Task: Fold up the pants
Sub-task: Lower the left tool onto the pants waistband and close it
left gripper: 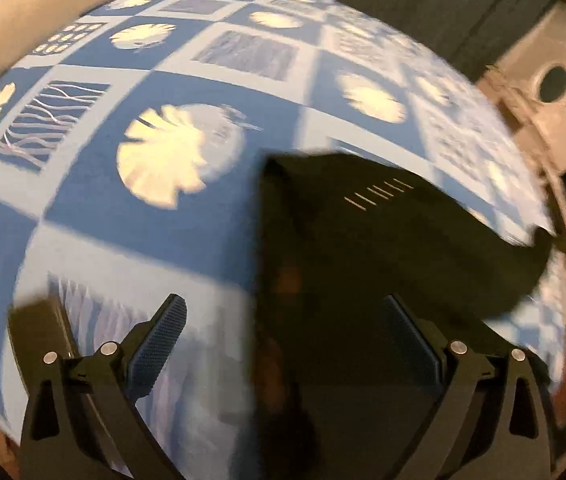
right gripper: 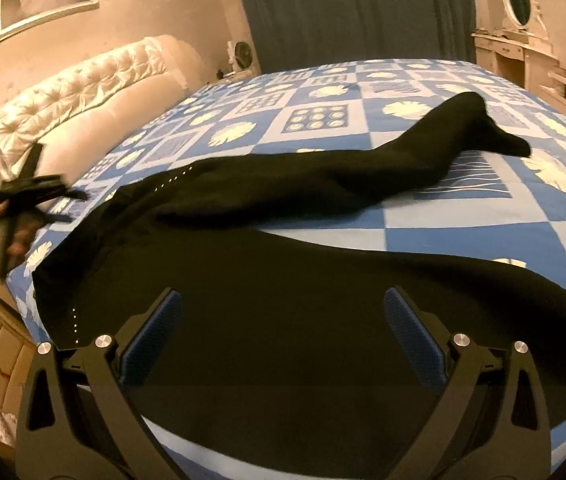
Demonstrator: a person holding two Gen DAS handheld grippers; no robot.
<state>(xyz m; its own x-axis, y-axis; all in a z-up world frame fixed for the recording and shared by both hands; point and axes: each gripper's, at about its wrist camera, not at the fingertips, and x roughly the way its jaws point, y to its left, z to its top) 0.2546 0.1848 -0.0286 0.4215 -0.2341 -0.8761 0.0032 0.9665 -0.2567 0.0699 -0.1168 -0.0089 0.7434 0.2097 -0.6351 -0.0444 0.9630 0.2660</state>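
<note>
**Pants spread on bed, both grippers released**

Left gripper (left gripper: 283, 328) was spread wide, gripping nothing, above the waist edge of the black fabric pants (right gripper: 267, 184); its view was motion-blurred. The pants lay across the blue-and-white checked bedsheet (right gripper: 463, 224), legs parted and running to the right. Right gripper (right gripper: 283, 320) was also spread wide and empty, over the near leg. Cream tufted headboard (right gripper: 83, 76) sat far left.

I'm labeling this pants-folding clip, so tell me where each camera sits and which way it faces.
Left wrist: on the left gripper, jaws open, looking down across the bedspread at one end of the black pants.
Right wrist: on the right gripper, jaws open, facing across the bed; the left gripper shows at far left.
Shared: pants, bedspread.
</note>
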